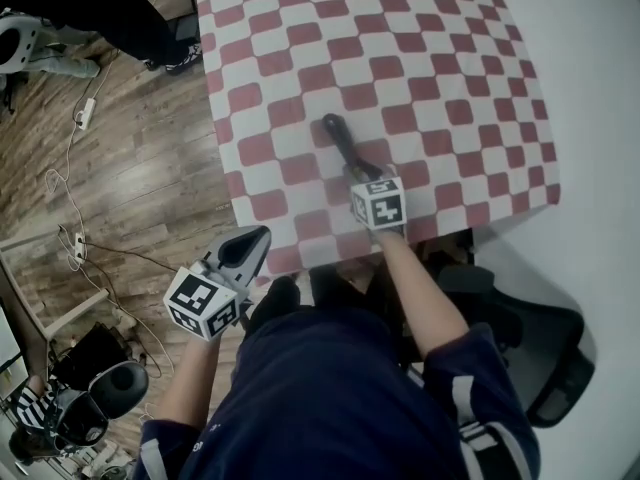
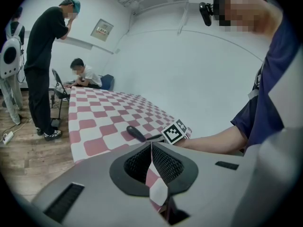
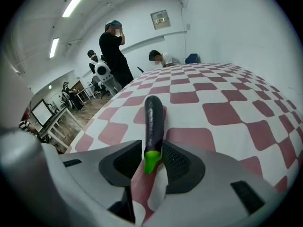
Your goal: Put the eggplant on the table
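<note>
My right claw (image 3: 152, 162) pinches the eggplant (image 3: 153, 122) by its green end. The rest pokes out ahead, low over the tabletop (image 3: 227, 112). Letting go too soon could make it roll. My left claw (image 2: 151, 167) is closed and empty.

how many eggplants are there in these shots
1. The eggplant is gripped at its green stem end by the right gripper, its dark body reaching out over the checkered table. None other shows in any view.

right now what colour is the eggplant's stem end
Bright green stem on the dark purple eggplant; clearest in the right gripper view.
</note>
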A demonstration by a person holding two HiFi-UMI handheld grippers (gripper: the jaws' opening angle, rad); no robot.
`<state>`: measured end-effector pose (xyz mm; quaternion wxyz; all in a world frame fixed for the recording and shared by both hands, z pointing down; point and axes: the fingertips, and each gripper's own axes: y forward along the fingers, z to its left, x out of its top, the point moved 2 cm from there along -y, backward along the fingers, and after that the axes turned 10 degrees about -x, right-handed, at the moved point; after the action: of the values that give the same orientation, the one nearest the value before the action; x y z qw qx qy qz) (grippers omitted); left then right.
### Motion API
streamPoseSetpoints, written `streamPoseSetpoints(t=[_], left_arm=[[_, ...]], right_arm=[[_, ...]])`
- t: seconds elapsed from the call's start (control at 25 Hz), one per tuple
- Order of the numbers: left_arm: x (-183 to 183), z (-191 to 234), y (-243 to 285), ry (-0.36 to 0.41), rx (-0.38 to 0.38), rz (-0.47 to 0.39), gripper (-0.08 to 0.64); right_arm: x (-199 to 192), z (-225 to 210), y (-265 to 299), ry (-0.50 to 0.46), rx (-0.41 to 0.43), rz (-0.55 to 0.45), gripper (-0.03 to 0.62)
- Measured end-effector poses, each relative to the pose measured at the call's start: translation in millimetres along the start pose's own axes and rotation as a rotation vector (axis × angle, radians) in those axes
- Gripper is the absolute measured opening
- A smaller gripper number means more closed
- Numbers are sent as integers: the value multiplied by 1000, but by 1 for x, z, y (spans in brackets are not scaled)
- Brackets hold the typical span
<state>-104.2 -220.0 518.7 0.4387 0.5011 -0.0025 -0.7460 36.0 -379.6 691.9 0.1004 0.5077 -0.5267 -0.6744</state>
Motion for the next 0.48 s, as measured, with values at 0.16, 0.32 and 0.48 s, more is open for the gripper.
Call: streamPoseSetpoints(t=[0.16,0.32,0.48], left_arm=[[0,0,-1,10,-1,6,32],[6,-4,-2,31,-14,2,32],[11,-8,-8,55,-24,-5,32]], right_arm=[[-3,0,1,-8,3,7,183],[-1,-3,-9,-2,-1,-21,205],[3,-2,-31,19,-1,-56,206]])
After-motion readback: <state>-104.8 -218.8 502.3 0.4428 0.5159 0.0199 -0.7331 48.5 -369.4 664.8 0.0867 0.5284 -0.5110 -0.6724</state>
